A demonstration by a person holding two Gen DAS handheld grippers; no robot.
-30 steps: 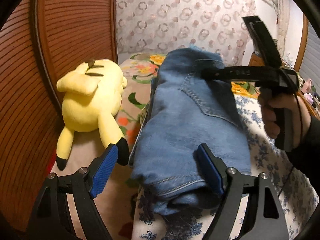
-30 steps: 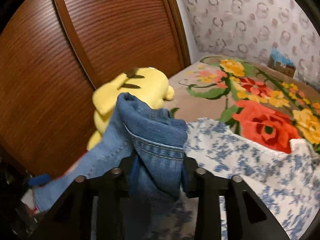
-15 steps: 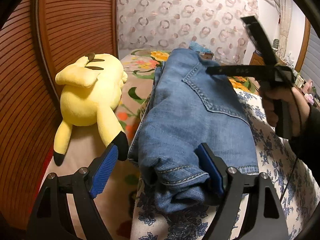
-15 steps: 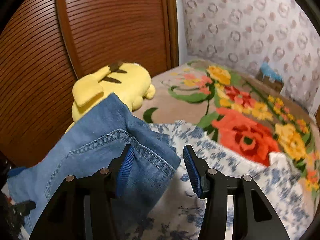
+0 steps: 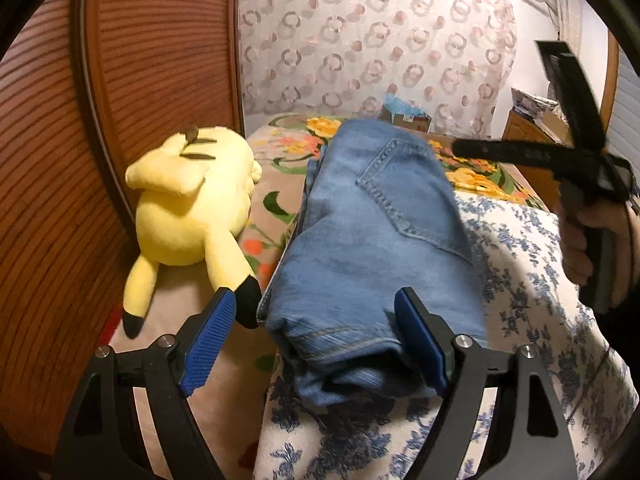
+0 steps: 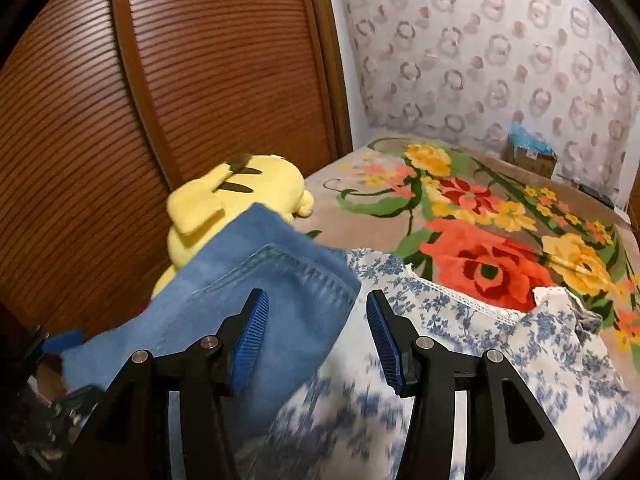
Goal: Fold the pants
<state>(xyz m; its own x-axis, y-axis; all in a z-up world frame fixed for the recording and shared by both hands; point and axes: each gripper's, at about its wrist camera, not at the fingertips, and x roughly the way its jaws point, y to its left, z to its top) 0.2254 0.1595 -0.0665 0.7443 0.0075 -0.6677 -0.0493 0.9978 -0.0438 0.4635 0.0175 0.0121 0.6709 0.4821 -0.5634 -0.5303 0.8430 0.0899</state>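
Note:
The blue denim pants [image 5: 372, 248] lie folded into a thick bundle on the blue-flowered white cloth [image 5: 532, 280], back pocket up. My left gripper [image 5: 316, 328] is open and empty, its blue pads on either side of the bundle's near end. In the right wrist view the pants [image 6: 256, 300] lie to the left of my right gripper [image 6: 316, 328], which is open and empty just above the far corner of the denim. The right gripper also shows in the left wrist view [image 5: 576, 152], held in a hand at the right.
A yellow plush toy [image 5: 192, 208] lies face down left of the pants, against a brown slatted wardrobe door [image 5: 132, 80]. A flowered blanket [image 6: 480, 216] covers the bed beyond. A small cardboard box [image 6: 528, 156] sits at the far wall.
My right gripper opened and let go of the denim fold, which dropped flat onto the bundle, then drew back to the right. My left gripper stayed open at the near end.

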